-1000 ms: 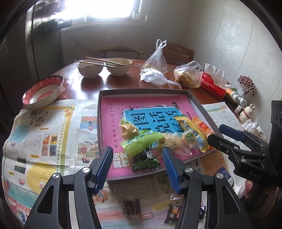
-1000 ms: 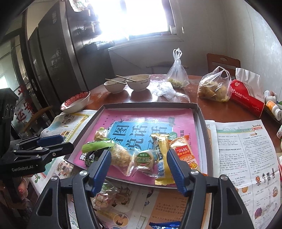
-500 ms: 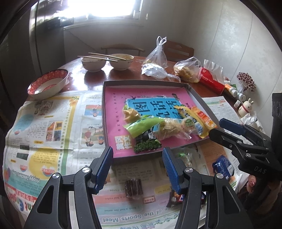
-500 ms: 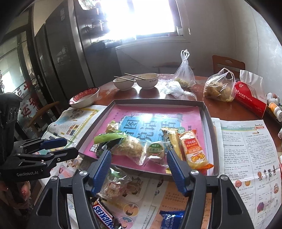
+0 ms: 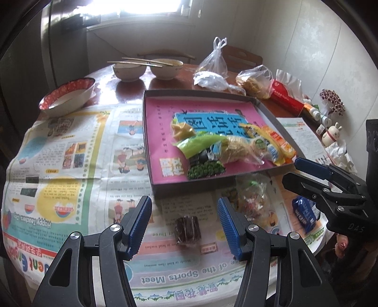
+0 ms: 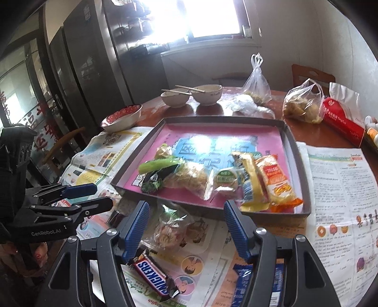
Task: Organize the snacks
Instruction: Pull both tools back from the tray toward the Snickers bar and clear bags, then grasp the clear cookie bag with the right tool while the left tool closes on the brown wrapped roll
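Left gripper (image 5: 184, 222), jaws apart, above dark snack (image 5: 187, 229) on newspaper (image 5: 70, 165).

Daylight pours in from a window (image 5: 146, 7) at the top of both views, blown out to pure white and washing out the wall around it. The glossy pink tray liner (image 6: 212, 146) catches a pale glare near the centre of the right wrist view. Left edges sit dim, with the dark cabinets (image 6: 78, 70) nearly black. Fisheye bending curves straight lines toward black corners. Focus is fairly sharp, slightly soft throughout.
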Demonstrator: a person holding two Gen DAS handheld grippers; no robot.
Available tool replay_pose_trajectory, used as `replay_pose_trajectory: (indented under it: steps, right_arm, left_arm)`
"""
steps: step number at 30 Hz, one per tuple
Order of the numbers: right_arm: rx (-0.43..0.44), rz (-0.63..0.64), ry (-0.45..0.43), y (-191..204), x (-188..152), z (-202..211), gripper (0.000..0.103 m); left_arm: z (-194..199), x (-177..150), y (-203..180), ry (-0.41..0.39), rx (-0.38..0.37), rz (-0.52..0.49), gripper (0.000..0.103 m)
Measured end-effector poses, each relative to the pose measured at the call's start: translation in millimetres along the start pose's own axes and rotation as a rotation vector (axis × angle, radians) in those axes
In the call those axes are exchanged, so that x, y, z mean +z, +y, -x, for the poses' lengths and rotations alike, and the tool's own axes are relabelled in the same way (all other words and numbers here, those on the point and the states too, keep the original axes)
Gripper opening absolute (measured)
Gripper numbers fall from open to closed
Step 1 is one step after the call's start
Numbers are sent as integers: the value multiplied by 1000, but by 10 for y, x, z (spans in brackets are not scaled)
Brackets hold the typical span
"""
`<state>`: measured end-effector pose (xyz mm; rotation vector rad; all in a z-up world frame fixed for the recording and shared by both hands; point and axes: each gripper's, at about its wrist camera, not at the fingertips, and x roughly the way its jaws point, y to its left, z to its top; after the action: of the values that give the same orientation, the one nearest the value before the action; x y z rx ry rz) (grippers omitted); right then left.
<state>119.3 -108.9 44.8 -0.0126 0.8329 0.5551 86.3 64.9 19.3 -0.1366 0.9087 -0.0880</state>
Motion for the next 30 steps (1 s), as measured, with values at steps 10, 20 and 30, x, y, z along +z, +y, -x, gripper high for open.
replay_pose_trajectory:
  steps: [10, 20, 30]
  right_arm:
    - [21, 8, 66, 82, -112, -151, 65]
    - [18, 10, 115, 130, -192, -345, 65]
    - [21, 30, 148, 216, -244, -534, 61]
  left_arm:
    - [-157, -110, -17, 55, -4, -13, 60]
    - [-261, -163, -21, 82, -12, -15, 60]
    - [-301, -174, -24, 86, -35, -23, 54]
